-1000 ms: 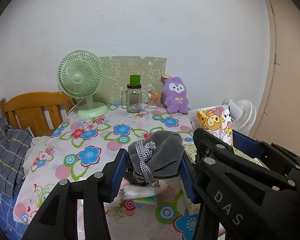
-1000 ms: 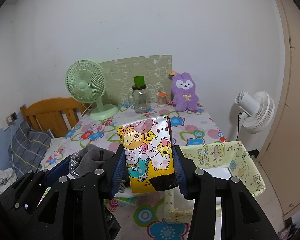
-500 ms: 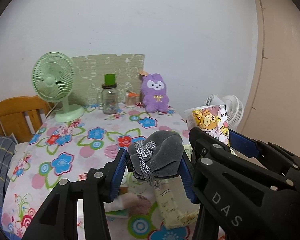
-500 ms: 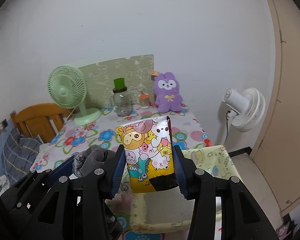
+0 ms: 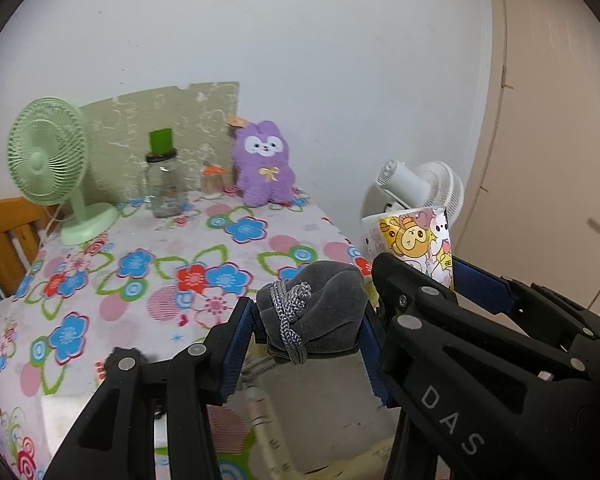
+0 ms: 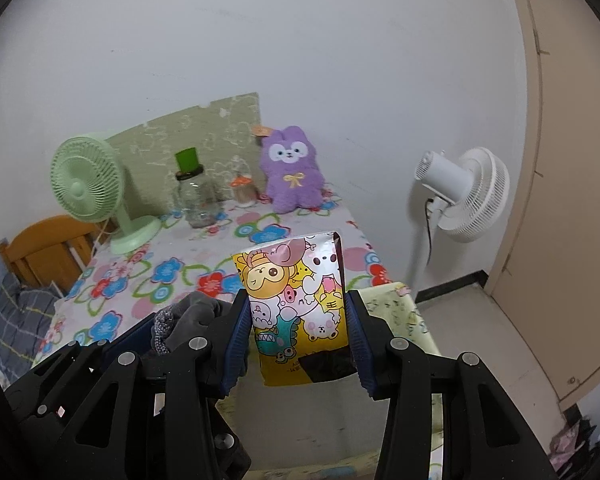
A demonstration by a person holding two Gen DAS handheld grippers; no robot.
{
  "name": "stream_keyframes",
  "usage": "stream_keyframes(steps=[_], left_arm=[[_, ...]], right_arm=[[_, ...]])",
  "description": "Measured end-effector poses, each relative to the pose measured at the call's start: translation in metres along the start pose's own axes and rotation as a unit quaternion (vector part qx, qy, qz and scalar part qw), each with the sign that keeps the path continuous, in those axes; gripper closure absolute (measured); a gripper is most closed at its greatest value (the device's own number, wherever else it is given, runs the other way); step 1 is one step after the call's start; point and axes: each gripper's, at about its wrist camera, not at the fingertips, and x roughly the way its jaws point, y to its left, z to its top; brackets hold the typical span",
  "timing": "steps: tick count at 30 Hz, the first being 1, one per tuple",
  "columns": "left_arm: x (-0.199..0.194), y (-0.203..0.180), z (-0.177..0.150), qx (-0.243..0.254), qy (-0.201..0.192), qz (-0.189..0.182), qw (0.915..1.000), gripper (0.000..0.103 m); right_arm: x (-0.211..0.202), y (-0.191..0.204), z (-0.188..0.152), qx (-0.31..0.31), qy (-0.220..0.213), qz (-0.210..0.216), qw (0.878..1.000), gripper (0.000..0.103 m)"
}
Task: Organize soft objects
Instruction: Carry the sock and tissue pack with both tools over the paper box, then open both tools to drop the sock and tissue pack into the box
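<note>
My left gripper (image 5: 306,320) is shut on a grey velvet pouch (image 5: 324,304) with a braided grey drawstring. My right gripper (image 6: 296,320) is shut on a yellow cartoon-printed packet (image 6: 296,300), held upright. Both hang side by side over a pale yellow fabric storage box (image 6: 400,312) that stands against the right end of the flowered table (image 5: 140,272). In the left wrist view the packet (image 5: 416,240) and the right gripper's black body show at the right. In the right wrist view the pouch (image 6: 188,320) shows at the lower left. A purple plush rabbit (image 5: 264,172) sits at the table's back.
On the table's far side stand a green desk fan (image 5: 48,160), a glass jar with a green lid (image 5: 162,184) and a small bottle (image 5: 212,178). A white floor fan (image 6: 460,192) stands right of the table, a door (image 6: 572,160) beyond it, a wooden chair (image 6: 44,256) at left.
Both grippers have moved right and a little down together, from over the table top to over the yellow box at its right end. Their grips on pouch and packet are unchanged.
</note>
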Motion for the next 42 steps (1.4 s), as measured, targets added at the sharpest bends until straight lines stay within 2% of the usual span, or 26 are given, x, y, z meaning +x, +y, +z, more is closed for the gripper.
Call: stream_keyframes(steps=[14,16,21,30,35,37,42], left_arm=[[0.043,-0.020,-0.007,0.028,0.068,-0.015,0.9972,0.048],[0.047,-0.022,-0.008,0.035,0.076,-0.015,0.9964,0.044],[0.052,-0.025,-0.010,0.043,0.085,-0.016,0.9953,0.027],[0.056,-0.025,-0.009,0.046,0.091,-0.008,0.9948,0.019],[0.053,-0.024,-0.009,0.046,0.089,-0.007,0.9950,0.017],[0.050,-0.023,-0.009,0.046,0.086,-0.006,0.9952,0.015],[0.043,-0.021,-0.009,0.045,0.079,-0.002,0.9958,0.013]], right_arm=[[0.036,-0.032,-0.012,0.026,0.046,-0.025,0.998,0.053],[0.041,-0.034,-0.014,0.028,0.055,-0.027,0.998,0.053],[0.050,-0.039,-0.017,0.034,0.067,-0.027,0.997,0.053],[0.054,-0.039,-0.018,0.027,0.073,-0.021,0.997,0.051],[0.051,-0.036,-0.016,0.021,0.075,-0.021,0.997,0.042],[0.049,-0.035,-0.016,0.018,0.071,-0.020,0.997,0.034],[0.040,-0.031,-0.016,0.018,0.063,-0.016,0.998,0.030]])
